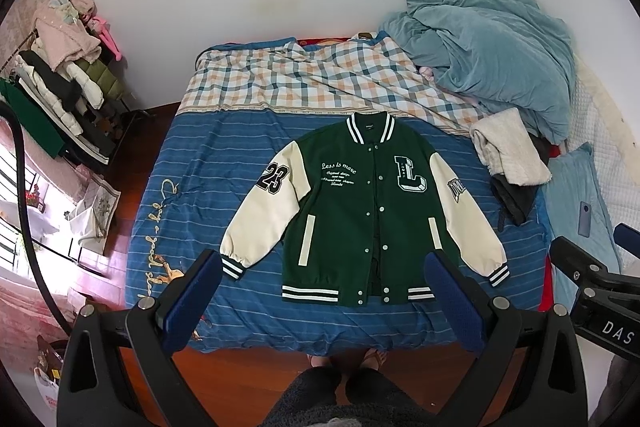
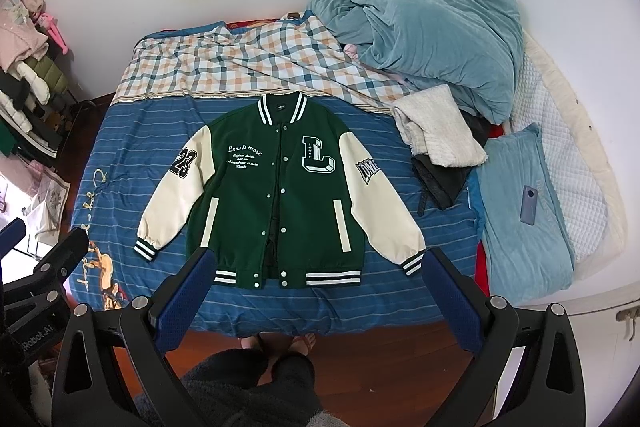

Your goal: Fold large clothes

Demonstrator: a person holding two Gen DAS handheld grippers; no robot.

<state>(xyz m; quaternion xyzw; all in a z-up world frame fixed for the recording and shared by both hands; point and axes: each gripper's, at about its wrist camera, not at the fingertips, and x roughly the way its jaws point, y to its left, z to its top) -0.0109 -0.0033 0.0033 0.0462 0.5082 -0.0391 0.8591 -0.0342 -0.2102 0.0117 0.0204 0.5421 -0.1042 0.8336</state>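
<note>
Soft, even daylight; a window [image 1: 24,187] blows out white at the left (glare only there). Edges bend strongly and darken; the centre is sharp.

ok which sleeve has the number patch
The cream sleeve on the picture's left bears the black 23 patch; the other sleeve has a word patch instead.

green varsity jacket [image 1: 362,215] with cream sleeves lies flat, face-up, unfolded on the bed.

Rumpled teal duvet [image 2: 432,39] against wall; phone [image 2: 530,205] on blue pillow [image 2: 520,251]; clothes rack [image 1: 60,87] beside bed.
</note>
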